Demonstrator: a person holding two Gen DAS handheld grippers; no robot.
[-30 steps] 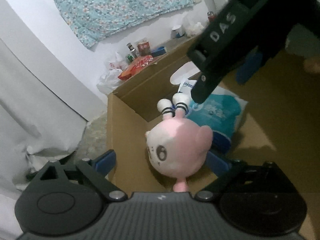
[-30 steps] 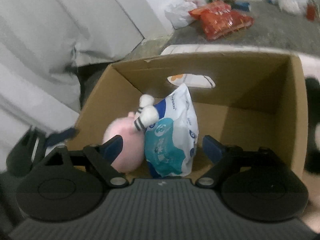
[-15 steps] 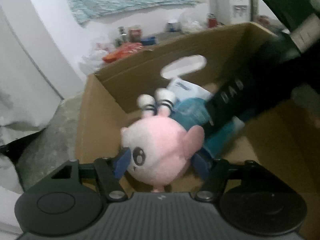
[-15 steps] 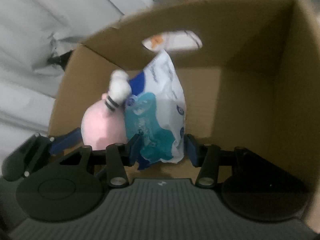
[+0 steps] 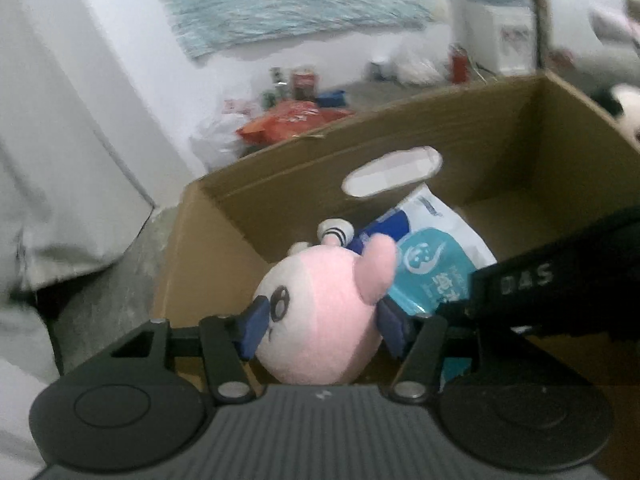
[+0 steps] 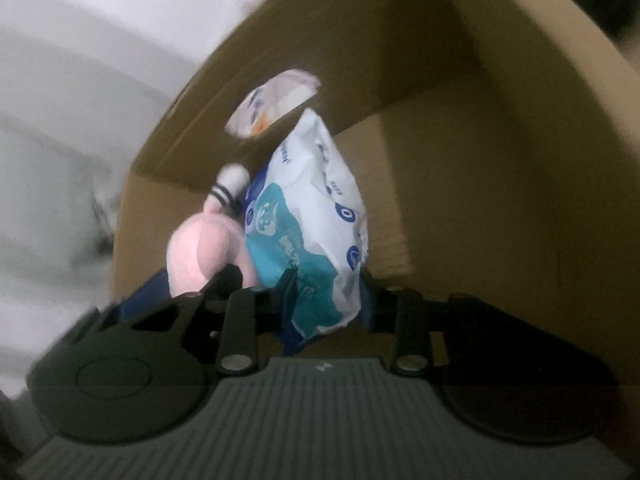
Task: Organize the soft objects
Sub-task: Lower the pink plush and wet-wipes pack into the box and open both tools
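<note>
Both claws work inside the box [image 5: 280, 216]. Left claw [image 5: 322, 322] has just been closing and now pinches the pink plush [image 5: 320, 316] across its round head, blue pads pressed into both sides. Right claw [image 6: 326, 300] has also just been closing, narrower, and its pads squeeze the lower end of the wipes pack [image 6: 316, 240].

Plush and pack sit side by side at the box's left end, touching, near the wall with the handle slot [image 5: 394, 170]. The plush lies upside down, striped feet pointing toward that slot, one against the pack. The rest of the box floor looks bare.

My read is that this is the grasp stage, with both items about to be lifted or shifted. To do it well:
- squeeze only until the stuffing stops yielding, as a round head can pop out of the pads;
- hold the pack on its body, not its crinkly edge, since film slips;
- lift the two apart, so the feet do not drag on the pack;
- clear the box wall before swinging sideways.
</note>
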